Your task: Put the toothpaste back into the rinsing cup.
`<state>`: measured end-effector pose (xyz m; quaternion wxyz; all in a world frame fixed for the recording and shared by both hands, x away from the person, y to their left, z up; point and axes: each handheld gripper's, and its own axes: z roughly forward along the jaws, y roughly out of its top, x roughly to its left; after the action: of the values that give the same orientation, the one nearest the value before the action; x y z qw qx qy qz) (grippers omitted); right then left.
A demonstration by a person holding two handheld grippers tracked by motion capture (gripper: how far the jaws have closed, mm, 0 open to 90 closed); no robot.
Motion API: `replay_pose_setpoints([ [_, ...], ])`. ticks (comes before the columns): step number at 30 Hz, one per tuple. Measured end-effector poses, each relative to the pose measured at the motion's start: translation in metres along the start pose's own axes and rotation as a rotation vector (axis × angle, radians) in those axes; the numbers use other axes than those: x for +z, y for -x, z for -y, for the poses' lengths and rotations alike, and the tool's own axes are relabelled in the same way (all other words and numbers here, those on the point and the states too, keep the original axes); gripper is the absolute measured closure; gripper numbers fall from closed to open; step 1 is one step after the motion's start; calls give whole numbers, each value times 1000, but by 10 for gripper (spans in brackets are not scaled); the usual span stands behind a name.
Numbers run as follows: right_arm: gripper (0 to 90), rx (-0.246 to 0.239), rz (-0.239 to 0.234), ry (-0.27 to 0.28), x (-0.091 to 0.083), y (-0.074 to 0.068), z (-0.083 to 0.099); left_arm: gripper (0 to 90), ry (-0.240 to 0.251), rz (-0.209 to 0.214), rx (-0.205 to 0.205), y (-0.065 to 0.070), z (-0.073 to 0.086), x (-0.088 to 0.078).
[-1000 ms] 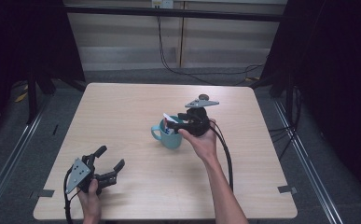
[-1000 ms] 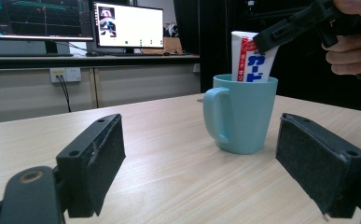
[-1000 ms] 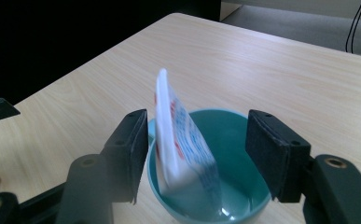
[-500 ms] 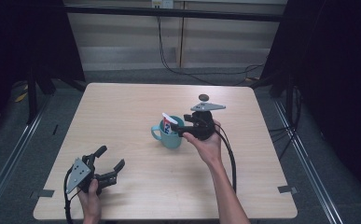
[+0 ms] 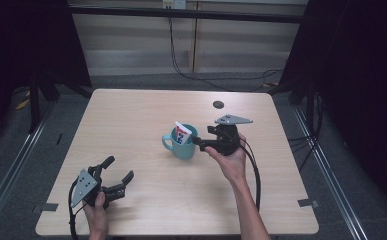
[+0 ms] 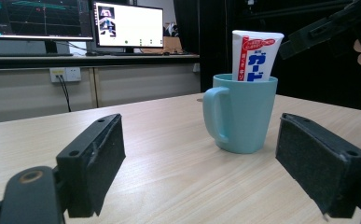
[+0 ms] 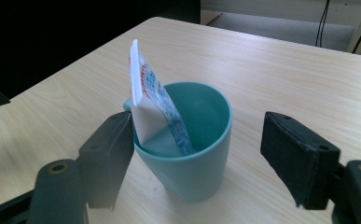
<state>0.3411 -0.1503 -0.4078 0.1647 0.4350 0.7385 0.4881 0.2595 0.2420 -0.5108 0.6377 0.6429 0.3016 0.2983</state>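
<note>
Toothpaste tube (image 5: 182, 133) already stands in the teal mug (image 5: 185, 145) mid-table; right gripper (image 5: 201, 143) at the mug's 3 o'clock has just been opening, jaws wide and off the tube, so only the pull-back looks left. Left gripper (image 5: 117, 175) sits open at 7 o'clock, well apart. Tube shows blue Japanese lettering, roughly "ガード"; smaller red print unreadable.

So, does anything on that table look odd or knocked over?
Nothing is spilled or toppled. The teal mug stands upright on the table, with a toothpaste tube leaning inside it, tail end up. That is an unusual thing to find in a mug, but it looks placed there. The right tongs, just opening, straddle the mug.
</note>
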Motion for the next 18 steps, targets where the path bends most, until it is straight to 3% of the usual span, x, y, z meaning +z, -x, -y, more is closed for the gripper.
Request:
replay_pose_setpoints([
  [9,248,10,36,11,-14,4,15,155,2,4,3,0,0,0],
  [14,237,-15,69,12,-21,1,25,155,4,5,2,0,0,0],
  [18,232,18,73,21,-24,7,39,155,5,5,2,0,0,0],
])
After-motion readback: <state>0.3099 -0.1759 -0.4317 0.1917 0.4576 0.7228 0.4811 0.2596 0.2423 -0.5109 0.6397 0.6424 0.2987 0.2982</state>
